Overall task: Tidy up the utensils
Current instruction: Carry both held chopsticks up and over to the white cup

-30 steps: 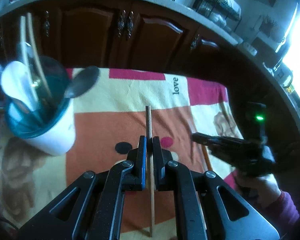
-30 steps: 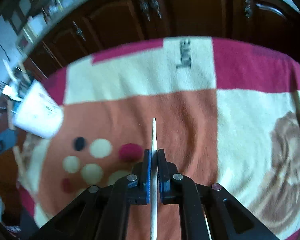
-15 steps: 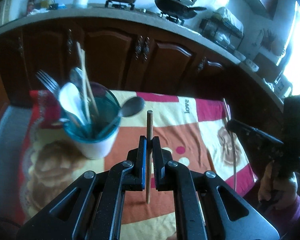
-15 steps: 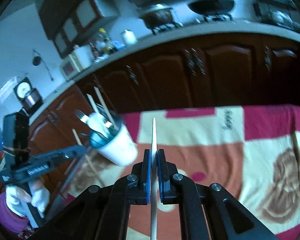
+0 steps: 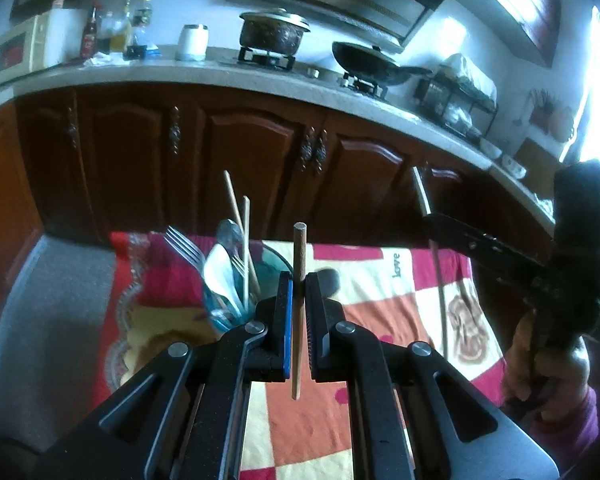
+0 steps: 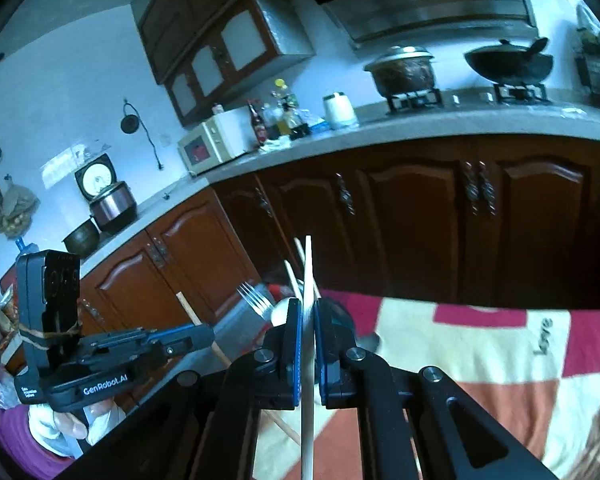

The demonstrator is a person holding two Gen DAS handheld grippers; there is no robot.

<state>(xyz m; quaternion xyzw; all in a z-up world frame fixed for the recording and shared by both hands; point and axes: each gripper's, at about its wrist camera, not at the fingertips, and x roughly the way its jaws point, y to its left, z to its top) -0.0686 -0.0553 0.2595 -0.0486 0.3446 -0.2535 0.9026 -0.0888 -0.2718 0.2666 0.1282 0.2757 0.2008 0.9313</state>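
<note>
— Two chopsticks, one per claw; a second ago we held both low over the blanket [image 5: 380, 280], and now they are lifted clear and upright.
— Left to right: the holder cup [image 5: 236, 300] with fork and spoons; our left claw [image 5: 298, 296] clamped on the brown chopstick [image 5: 299, 256]; our right claw [image 6: 307, 332] clamped on the pale chopstick [image 6: 307, 280], just beside the cup.
— So we judge the drop-in comes next.

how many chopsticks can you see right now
4: one clamped in the left gripper, chopstick; one in the right gripper, chopstick; two standing in the utensil cup, at and. Others may be hidden inside.
</note>
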